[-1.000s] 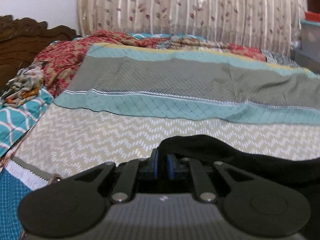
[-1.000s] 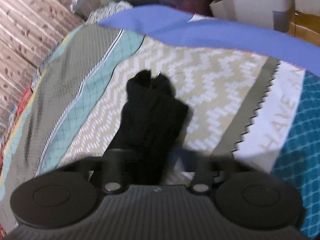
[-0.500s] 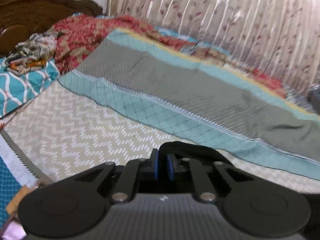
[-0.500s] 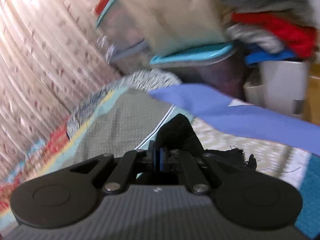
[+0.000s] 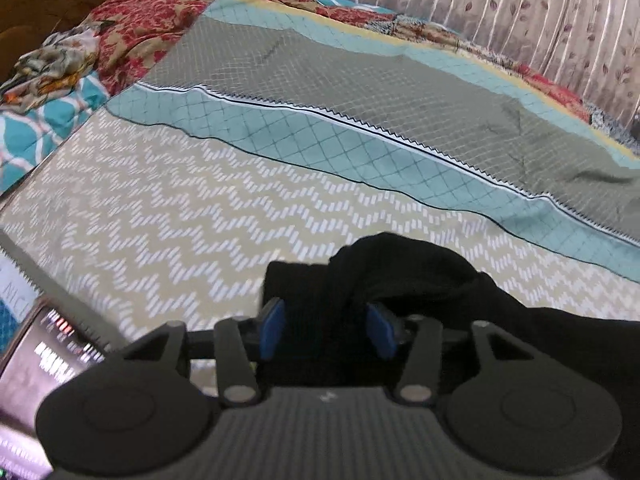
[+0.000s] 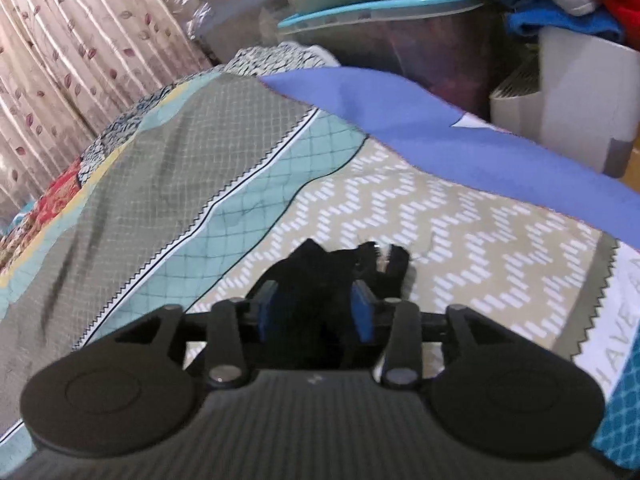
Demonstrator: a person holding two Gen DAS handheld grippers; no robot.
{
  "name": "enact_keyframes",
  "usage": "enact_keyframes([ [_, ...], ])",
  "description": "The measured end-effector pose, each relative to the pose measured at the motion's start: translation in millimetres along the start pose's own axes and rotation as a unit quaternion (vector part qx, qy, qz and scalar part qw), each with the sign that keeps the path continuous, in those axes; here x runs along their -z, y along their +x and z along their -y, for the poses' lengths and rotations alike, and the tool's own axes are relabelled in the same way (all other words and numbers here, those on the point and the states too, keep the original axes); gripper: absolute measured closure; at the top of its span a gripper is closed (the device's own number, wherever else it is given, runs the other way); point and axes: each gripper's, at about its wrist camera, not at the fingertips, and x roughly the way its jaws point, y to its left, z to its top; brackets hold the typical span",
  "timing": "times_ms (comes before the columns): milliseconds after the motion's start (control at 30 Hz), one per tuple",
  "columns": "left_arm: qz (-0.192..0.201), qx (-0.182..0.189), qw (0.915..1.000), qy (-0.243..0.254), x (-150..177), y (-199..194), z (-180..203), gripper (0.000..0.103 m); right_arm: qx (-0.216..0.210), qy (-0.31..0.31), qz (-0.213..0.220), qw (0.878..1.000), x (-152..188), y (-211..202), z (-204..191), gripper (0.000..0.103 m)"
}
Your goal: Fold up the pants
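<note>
Left wrist view: left gripper (image 5: 326, 330) is spread apart, black pants (image 5: 400, 276) bunched loosely between its blue pads, low centre, on the bedsheet (image 5: 180, 208).

Right wrist view: right gripper (image 6: 315, 310) likewise released, pants (image 6: 320, 276) between pads, lower centre.

The crumpled black fabric pants (image 5: 404, 276) run off the right edge past the left tongs (image 5: 326, 330), their far length unseen. Between the right tongs (image 6: 316, 306), black cloth hides the blue pads' (image 6: 362, 310) inner faces. Left of the left tongs, a glowing phone screen (image 5: 44, 364) is blurred, cut by the edge.
</note>
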Motion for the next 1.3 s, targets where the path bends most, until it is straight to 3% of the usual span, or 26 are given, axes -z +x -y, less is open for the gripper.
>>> enact_keyframes([
  [133,-0.002,0.003,0.9999,-0.013,6.4,-22.3,-13.8,0.051,0.074,0.005,0.004,0.997,10.6,12.1,3.4,0.051],
  [200,0.001,0.000,1.0000,-0.005,9.7,-32.3,-18.1,0.050,0.080,0.037,-0.002,0.996,18.0,15.0,16.3,0.046],
  [333,0.012,-0.012,0.9999,0.002,9.4,-43.3,-25.6,0.043,0.091,0.037,0.011,0.995,21.8,8.3,22.9,0.046],
  [467,0.008,-0.018,0.9998,-0.006,4.3,-39.3,-27.1,0.042,0.109,0.073,0.064,0.989,18.5,-12.8,31.7,0.044],
  [567,0.001,-0.007,1.0000,0.004,7.7,-33.0,-19.4,0.042,0.105,0.062,0.003,0.993,22.5,4.7,38.0,0.043],
  [600,-0.005,-0.007,0.9999,0.013,10.8,-28.3,-14.6,0.042,0.101,0.054,-0.023,0.993,26.0,13.1,39.9,0.057],
  [667,-0.020,-0.015,0.9993,0.027,19.1,-17.8,-8.2,0.042,0.097,0.015,-0.017,0.995,29.4,14.8,39.0,0.096],
  [767,-0.055,-0.047,0.9966,0.039,29.5,3.7,-5.6,0.041,0.122,0.059,0.046,0.990,18.7,0.5,55.2,0.097],
  [833,-0.064,-0.054,0.9957,0.041,29.9,8.4,-8.5,0.041,0.162,0.076,0.049,0.983,12.5,2.3,68.4,0.096],
  [933,-0.047,-0.045,0.9969,0.045,23.5,-7.9,-10.6,0.042,0.156,0.050,0.005,0.987,12.0,13.2,76.3,0.088],
  [967,-0.033,-0.047,0.9970,0.053,19.3,-14.2,-9.5,0.041,0.157,0.042,0.012,0.987,10.3,8.3,76.3,0.074],
  [1000,-0.011,-0.053,0.9962,0.068,13.3,-22.0,-7.7,0.038,0.161,0.043,0.028,0.986,8.1,0.9,76.5,0.050],
  [1033,0.003,-0.060,0.9946,0.085,7.4,-26.2,-4.6,0.034,0.160,0.044,0.045,0.985,6.8,-5.9,76.0,0.045],
  [1067,0.018,-0.070,0.9919,0.105,0.7,-28.7,-0.4,0.024,0.153,0.047,0.055,0.986,4.0,-12.2,74.7,0.045],
  [1100,0.033,-0.080,0.9877,0.130,-4.9,-29.6,5.6,0.020,0.148,0.050,0.058,0.986,3.1,-14.8,70.1,0.045],
  [1167,0.058,-0.096,0.9743,0.195,-14.6,-26.3,24.1,0.020,0.134,0.046,0.053,0.989,-2.7,-15.9,57.1,0.045],
  [1233,0.082,-0.102,0.9539,0.270,-16.9,-19.0,45.7,0.017,0.117,0.018,0.059,0.991,-9.4,-21.1,38.8,0.045],
  [1300,0.091,-0.099,0.9330,0.334,-15.3,-6.3,64.5,0.014,0.133,-0.038,0.057,0.989,-18.1,-14.0,26.4,0.044],
])
